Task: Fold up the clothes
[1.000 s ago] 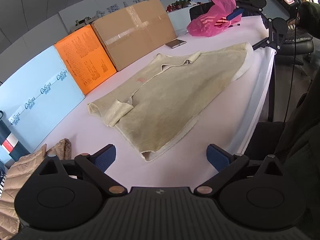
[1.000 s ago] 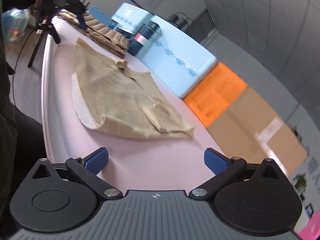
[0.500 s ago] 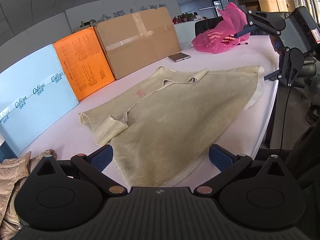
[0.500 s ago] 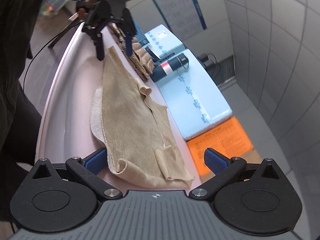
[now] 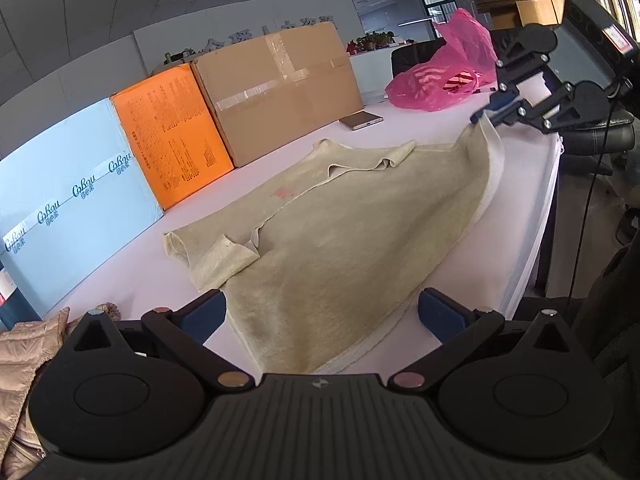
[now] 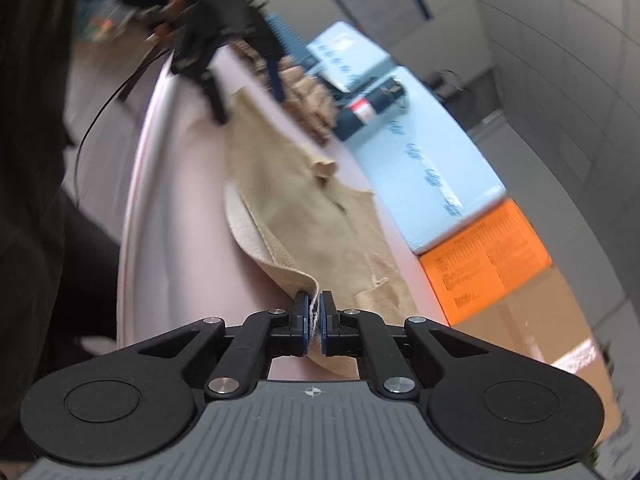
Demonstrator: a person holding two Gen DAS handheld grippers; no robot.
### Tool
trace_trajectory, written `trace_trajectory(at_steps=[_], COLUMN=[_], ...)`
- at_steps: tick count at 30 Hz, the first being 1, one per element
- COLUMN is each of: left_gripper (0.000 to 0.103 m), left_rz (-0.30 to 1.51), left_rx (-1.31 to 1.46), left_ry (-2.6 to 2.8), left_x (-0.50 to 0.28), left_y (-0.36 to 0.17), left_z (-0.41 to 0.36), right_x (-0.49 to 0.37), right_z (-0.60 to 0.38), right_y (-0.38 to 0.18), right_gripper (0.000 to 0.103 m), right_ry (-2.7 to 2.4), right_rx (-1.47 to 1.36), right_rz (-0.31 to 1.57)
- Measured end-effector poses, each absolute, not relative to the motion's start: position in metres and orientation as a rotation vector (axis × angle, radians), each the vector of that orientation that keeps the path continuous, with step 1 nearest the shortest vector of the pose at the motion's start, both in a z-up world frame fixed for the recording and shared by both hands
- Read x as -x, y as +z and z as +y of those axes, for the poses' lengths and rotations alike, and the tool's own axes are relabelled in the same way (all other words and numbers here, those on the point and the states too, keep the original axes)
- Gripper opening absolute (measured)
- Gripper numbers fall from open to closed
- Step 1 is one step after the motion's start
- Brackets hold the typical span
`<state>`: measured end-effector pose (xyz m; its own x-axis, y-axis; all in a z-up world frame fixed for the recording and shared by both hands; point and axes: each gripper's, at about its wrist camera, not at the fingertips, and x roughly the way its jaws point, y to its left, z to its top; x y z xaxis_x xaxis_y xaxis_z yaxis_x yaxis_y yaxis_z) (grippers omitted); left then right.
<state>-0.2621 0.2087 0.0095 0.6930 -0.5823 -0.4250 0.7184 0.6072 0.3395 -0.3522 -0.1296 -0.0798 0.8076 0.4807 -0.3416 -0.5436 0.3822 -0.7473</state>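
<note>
The right gripper (image 6: 314,316) has just been closing, and its jaws are now clenched on a lifted corner of the beige garment (image 5: 360,232), a thin fold of cloth and pale lining pinched between the blue pads (image 6: 325,322). The left gripper (image 5: 322,316) has its jaws spread wide, with the near hem of the garment lying between the pads but not pressed by them. The garment lies spread flat on the white surface (image 5: 516,208), its small red label (image 5: 282,192) too small to read and a short sleeve folded over near the left jaw. Along the far edge of the surface stands a row of boxes: a light blue box (image 5: 76,216) printed repeatedly with what looks like "CoRou" over small characters, an orange box (image 5: 172,140) covered in fine black print that cannot be read, and a taped brown cardboard box (image 5: 280,88). A phone (image 5: 361,119) lies flat before the cardboard box, and a pink plastic bag (image 5: 444,68) sits beyond it. A quilted tan jacket (image 5: 24,364) is bunched at the left edge of the left wrist view. Large characters on the back wall are partly hidden.
</note>
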Motion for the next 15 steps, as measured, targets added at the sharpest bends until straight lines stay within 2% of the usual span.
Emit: trace_trajectory(at_steps=[7, 15], left_gripper=[0.103, 0.103], left_rz=[0.213, -0.031], left_rx=[-0.632, -0.955], left_ry=[-0.744, -0.605], left_x=[0.273, 0.301], left_y=[0.008, -0.011], left_z=[0.2, 0.173], right_x=[0.341, 0.339], right_z=[-0.149, -0.153], right_y=[-0.051, -0.051], right_gripper=[0.005, 0.005], right_ry=[0.586, 0.57], right_rx=[0.748, 0.707], right_rz=[0.043, 0.048])
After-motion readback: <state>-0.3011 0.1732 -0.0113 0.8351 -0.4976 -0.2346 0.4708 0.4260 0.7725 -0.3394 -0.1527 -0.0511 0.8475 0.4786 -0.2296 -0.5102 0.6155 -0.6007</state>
